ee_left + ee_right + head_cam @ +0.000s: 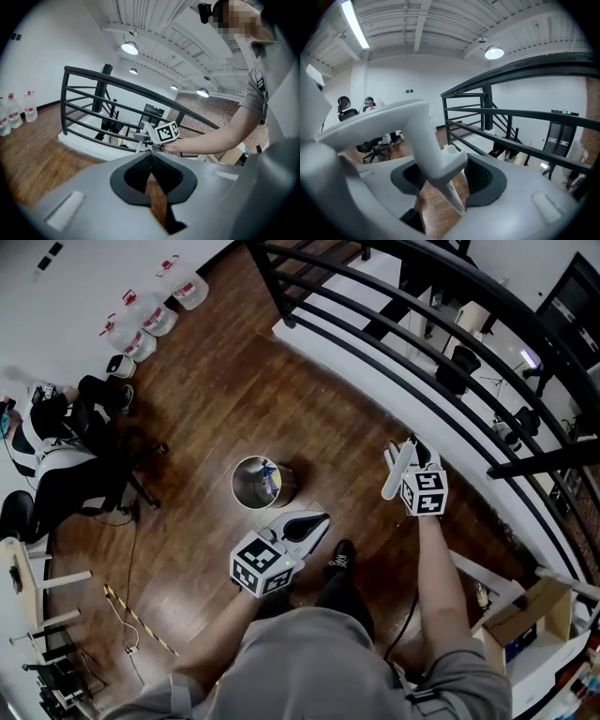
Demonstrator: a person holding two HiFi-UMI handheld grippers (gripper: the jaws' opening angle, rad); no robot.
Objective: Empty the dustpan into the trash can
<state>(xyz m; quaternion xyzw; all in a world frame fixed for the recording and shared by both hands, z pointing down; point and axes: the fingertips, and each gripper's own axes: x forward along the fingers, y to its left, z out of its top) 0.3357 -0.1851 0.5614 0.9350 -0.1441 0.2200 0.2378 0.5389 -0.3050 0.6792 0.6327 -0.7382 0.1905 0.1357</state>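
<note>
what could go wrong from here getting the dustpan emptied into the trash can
The dustpan looks loose between the wide-apart fingers of the right gripper, so it may slip out. It sits well to the side of the trash can, not over it, so tipping now would likely spill onto the wood floor. The railing is close beside that gripper and a swing could hit it.

Depicting an open-plan office on an upper level, edged by a black railing (543, 68). Displaying, on the near side of the railing, a wooden floor (216, 399), large water jugs (141, 329) lining a white wall (66, 296), and a person (52, 442) sitting on a wheeled office chair (127, 486). Revealing, beyond and below the railing, further chairs (459, 367). Spanning overhead, above the railing, a ribbed ceiling (154, 28) bearing round lamps (130, 47).
</note>
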